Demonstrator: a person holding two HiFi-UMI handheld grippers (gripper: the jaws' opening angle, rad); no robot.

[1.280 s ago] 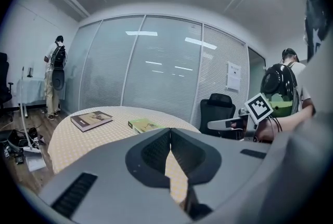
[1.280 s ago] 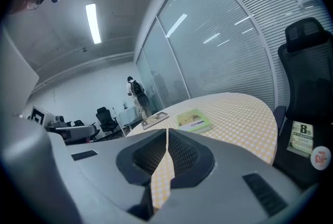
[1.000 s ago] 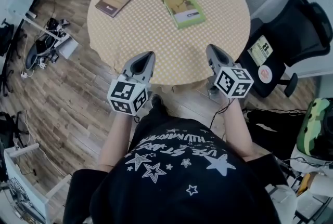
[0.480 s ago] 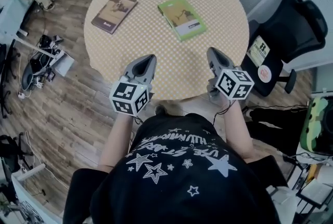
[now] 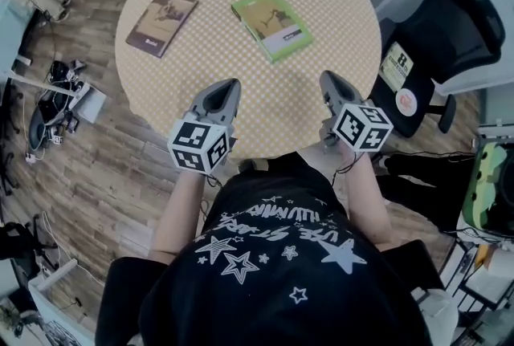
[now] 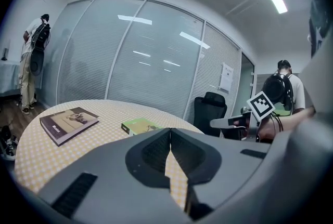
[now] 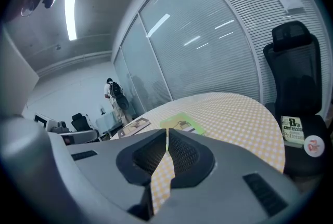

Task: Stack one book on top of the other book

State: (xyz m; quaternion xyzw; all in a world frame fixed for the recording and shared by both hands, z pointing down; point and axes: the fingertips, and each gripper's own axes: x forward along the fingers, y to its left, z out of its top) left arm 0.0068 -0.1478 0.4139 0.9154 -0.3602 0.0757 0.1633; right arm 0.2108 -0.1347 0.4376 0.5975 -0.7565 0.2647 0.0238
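Note:
Two books lie apart on the round checkered table point(image 5: 241, 55): a brown book point(image 5: 162, 22) at the far left and a green book point(image 5: 272, 23) near the middle. In the left gripper view the brown book point(image 6: 68, 123) is ahead left and the green book point(image 6: 139, 126) just beyond the jaw tips. In the right gripper view the green book point(image 7: 183, 124) lies straight ahead, the brown book point(image 7: 134, 126) further left. My left gripper point(image 5: 228, 85) hovers over the table's near edge, shut and empty. My right gripper point(image 5: 326, 79) is at the near right edge, also shut and empty.
A black office chair point(image 5: 450, 39) stands right of the table, with a book on its seat point(image 7: 293, 129). Cables and gear point(image 5: 56, 87) litter the wooden floor on the left. A person point(image 6: 32, 56) stands by the glass wall far off.
Both grippers have crept a little toward the books over the table's near edge. The head view has shifted, so the books sit slightly further left.

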